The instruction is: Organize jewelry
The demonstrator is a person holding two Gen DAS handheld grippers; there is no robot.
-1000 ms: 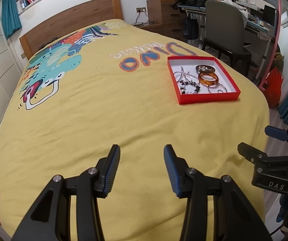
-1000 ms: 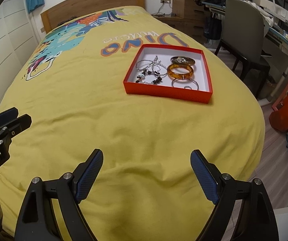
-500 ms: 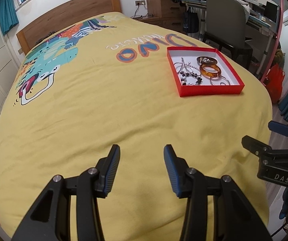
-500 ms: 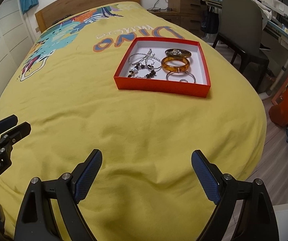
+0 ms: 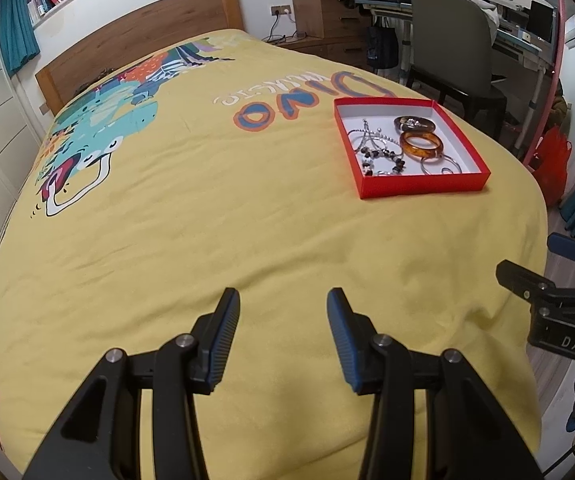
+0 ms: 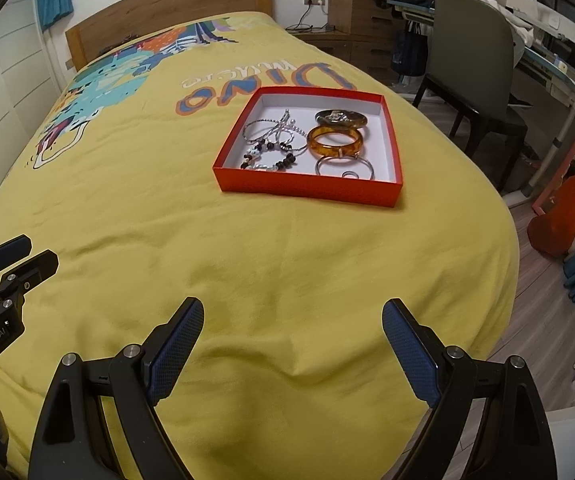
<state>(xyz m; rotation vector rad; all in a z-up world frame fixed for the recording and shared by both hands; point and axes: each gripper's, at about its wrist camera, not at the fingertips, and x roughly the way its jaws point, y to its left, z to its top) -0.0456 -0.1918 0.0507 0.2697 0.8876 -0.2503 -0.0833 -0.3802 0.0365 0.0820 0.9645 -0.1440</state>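
Observation:
A red box [image 6: 307, 190] with a white inside lies on the yellow bedspread [image 6: 167, 220]; it also shows in the left wrist view [image 5: 423, 188]. In it lie an amber bangle [image 6: 335, 142], a dark bangle [image 6: 341, 119], silver chains [image 6: 275, 130], a beaded bracelet [image 6: 269, 158] and thin silver hoops [image 6: 343, 167]. My left gripper [image 5: 283, 312] is open and empty over the near part of the bed. My right gripper [image 6: 292, 324] is wide open and empty, well short of the box.
A wooden headboard [image 5: 143, 40] stands at the far end. A grey chair [image 6: 475, 76] and a cluttered desk [image 6: 547, 52] stand right of the bed, with a wooden dresser [image 6: 363, 12] behind. The bed's right edge drops to a wooden floor [image 6: 543, 300].
Both grippers have shifted slightly, so the box sits a little nearer and lower in the right wrist view. Jaw openings are unchanged and nothing was grasped.

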